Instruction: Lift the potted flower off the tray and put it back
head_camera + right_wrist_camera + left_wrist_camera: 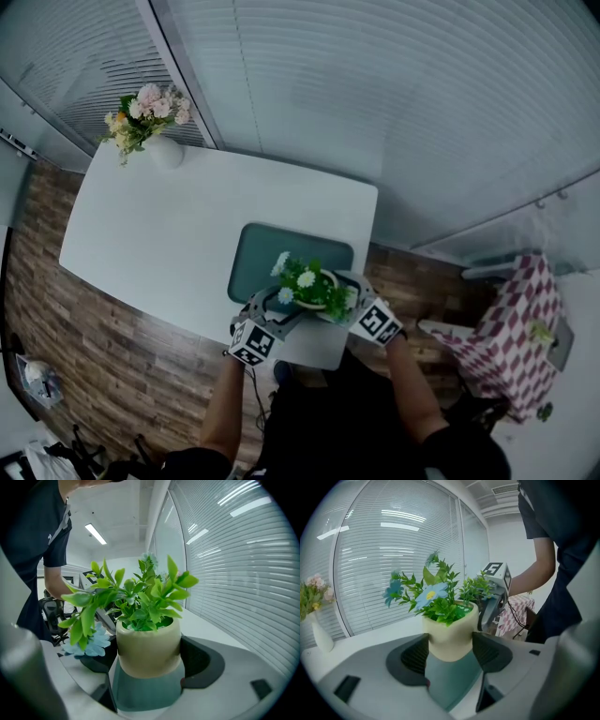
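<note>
A cream pot (323, 292) of green leaves with pale blue and white flowers hangs over the near edge of the teal tray (258, 253). Both grippers hold it from opposite sides. In the left gripper view the pot (451, 634) is squeezed between the dark pads (412, 656) of my left gripper (450, 652), its base a little above the tray (452, 684). My right gripper (147, 660) is likewise shut on the pot (148, 648), with the tray (145, 691) below. Seen from the head, the left gripper (279, 314) and right gripper (352, 302) flank the pot.
The white table (169, 244) carries a white vase of pink flowers (150, 122) at its far left corner. Blinds cover the glass wall behind it. A chair with a red-checked cloth (511, 328) stands on the right, on the wood floor (103, 356).
</note>
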Demonstrator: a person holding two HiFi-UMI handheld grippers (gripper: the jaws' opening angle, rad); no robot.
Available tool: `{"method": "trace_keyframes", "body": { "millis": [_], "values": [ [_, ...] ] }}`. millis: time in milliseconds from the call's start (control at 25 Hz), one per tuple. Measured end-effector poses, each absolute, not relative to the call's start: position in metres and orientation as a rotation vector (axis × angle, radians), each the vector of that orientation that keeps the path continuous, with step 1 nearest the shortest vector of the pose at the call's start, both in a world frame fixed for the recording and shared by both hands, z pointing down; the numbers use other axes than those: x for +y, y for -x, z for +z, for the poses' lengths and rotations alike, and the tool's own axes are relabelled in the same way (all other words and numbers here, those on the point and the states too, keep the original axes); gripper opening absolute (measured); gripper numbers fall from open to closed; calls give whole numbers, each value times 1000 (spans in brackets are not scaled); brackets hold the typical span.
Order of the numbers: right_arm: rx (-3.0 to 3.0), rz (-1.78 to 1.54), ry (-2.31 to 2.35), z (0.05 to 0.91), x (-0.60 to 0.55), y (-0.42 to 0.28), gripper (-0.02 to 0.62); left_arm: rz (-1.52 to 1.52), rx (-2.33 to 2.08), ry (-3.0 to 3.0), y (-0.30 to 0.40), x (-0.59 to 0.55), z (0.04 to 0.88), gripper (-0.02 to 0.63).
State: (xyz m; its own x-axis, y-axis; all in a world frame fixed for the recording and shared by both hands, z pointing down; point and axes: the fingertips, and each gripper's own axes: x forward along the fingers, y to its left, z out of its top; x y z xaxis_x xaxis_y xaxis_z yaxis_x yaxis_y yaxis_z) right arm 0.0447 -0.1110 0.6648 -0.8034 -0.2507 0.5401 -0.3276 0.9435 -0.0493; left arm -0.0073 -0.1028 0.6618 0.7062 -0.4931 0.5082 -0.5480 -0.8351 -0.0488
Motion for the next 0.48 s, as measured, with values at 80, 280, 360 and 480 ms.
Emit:
{"method": "trace_keyframes", "body": {
  "millis": [80, 280, 360, 480],
  "values": [
    [-2544, 203, -411, 671, -116, -45, 393, 793, -853, -2790, 8, -107, 670, 284],
    [-2540, 215, -408, 687, -123, -46, 393, 809, -856, -2761, 5, -113, 685, 284],
    [-2553, 225, -412, 692, -124, -46, 393, 817, -856, -2752, 4, -114, 689, 284],
    [-2555, 247, -417, 702, -127, -45, 393, 843, -853, -2736, 5, -116, 697, 284]
  ]
}}
